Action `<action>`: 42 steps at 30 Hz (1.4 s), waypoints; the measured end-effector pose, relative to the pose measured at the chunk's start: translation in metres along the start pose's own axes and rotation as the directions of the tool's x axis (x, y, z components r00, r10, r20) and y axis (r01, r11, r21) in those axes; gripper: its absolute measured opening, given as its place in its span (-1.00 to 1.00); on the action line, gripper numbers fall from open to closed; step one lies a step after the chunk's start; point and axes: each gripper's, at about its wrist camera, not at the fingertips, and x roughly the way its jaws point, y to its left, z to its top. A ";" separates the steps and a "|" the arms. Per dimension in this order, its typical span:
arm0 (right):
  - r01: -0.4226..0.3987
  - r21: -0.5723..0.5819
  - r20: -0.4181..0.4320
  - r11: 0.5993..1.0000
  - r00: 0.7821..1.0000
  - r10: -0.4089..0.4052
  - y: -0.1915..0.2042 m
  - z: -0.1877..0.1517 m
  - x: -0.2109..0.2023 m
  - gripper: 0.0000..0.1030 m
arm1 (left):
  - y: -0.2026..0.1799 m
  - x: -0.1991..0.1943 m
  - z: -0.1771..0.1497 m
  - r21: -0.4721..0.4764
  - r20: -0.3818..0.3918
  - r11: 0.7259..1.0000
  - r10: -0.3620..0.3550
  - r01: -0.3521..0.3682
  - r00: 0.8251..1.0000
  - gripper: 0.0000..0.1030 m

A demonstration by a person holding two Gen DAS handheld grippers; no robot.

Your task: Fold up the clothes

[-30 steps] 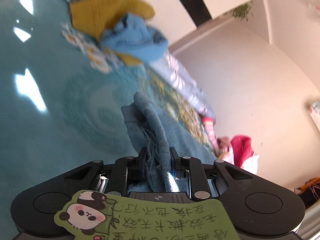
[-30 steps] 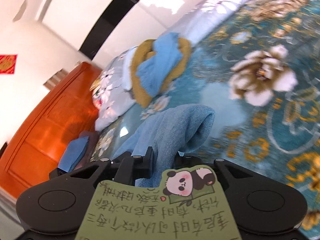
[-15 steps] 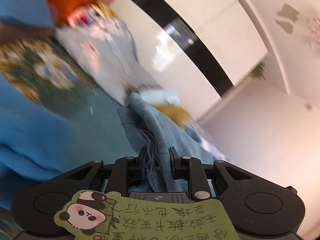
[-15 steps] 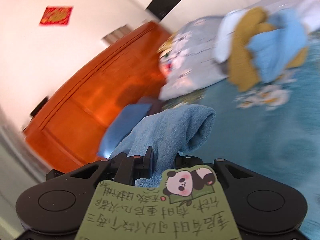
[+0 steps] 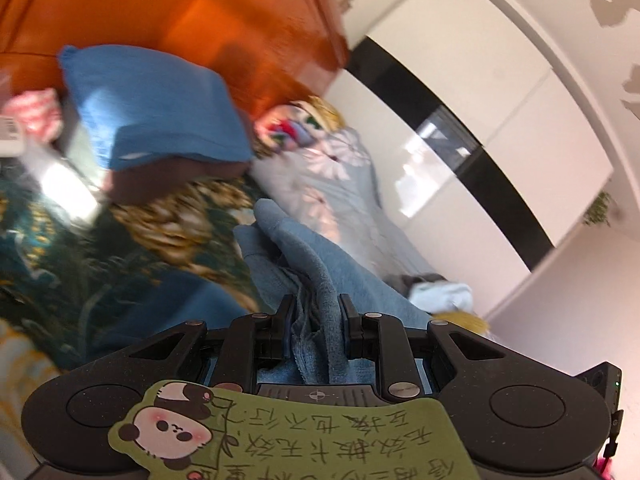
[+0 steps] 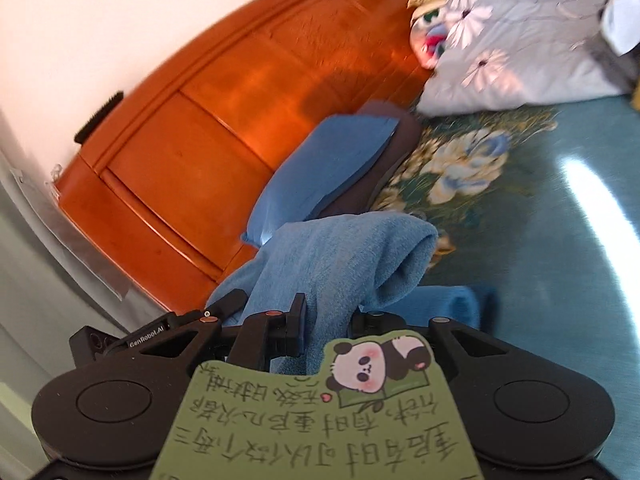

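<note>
A light blue garment (image 5: 308, 256) is held by both grippers above a bed with a teal floral cover (image 6: 560, 216). My left gripper (image 5: 314, 308) is shut on a bunched edge of it; the cloth rises between the fingers and leans away. My right gripper (image 6: 328, 312) is shut on another part of the garment (image 6: 340, 252), which folds over to the right. The other gripper's body (image 6: 148, 340) shows at the left of the right wrist view, close by.
An orange wooden headboard (image 6: 224, 120) stands ahead. A blue pillow (image 6: 320, 168) on a brown one leans against it. A grey floral quilt (image 6: 520, 52) lies at the right. White and mustard clothes (image 5: 448, 300) lie behind the garment.
Both grippers have swung with the garment from facing the bed cover and clothes pile toward the headboard and pillows. Both stay shut on the cloth.
</note>
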 end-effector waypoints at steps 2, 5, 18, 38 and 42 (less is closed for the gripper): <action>0.016 -0.002 -0.019 1.000 1.000 -0.016 0.004 0.003 0.017 -0.61 | 0.013 0.001 0.003 -0.030 0.023 0.999 0.013 -0.013 1.000 -0.64; 0.059 0.003 -0.031 0.998 0.998 -0.059 0.005 0.000 0.038 -0.60 | 0.030 0.012 0.002 -0.063 0.028 0.997 0.036 -0.034 0.999 -0.64; 0.204 0.025 -0.089 0.979 0.976 -0.201 -0.026 -0.020 0.058 -0.32 | 0.056 0.028 -0.024 -0.089 -0.018 0.986 0.139 -0.140 0.990 -0.63; 0.222 -0.017 0.007 0.975 0.975 -0.222 -0.038 -0.056 -0.065 0.02 | -0.045 -0.030 -0.096 0.084 0.030 0.980 0.176 -0.178 0.984 0.59; 0.261 -0.062 0.012 0.963 0.965 -0.260 -0.041 -0.073 -0.102 0.13 | -0.069 -0.028 -0.121 0.140 -0.020 0.978 0.159 -0.154 0.987 0.68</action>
